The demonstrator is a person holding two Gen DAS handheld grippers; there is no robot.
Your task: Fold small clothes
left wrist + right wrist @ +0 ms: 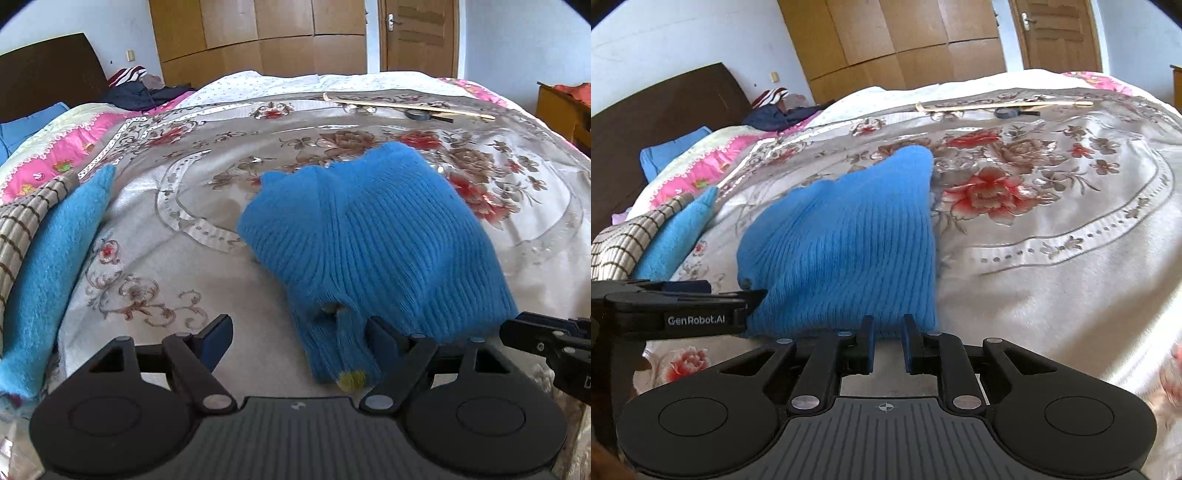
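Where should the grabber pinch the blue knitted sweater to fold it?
Probably at the near hem of the blue knitted sweater, coming in low from the near side. That edge lies flat on the floral bedspread right ahead of the right gripper.

One blue knit sweater [373,236], one fuzzy blue cloth [55,266], one checked cloth [22,229], one wooden stick [406,105], and perhaps one tape roll [419,115].

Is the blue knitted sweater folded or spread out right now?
Folded: the blue ribbed knitted sweater sits as a compact bundle on the floral bedspread.
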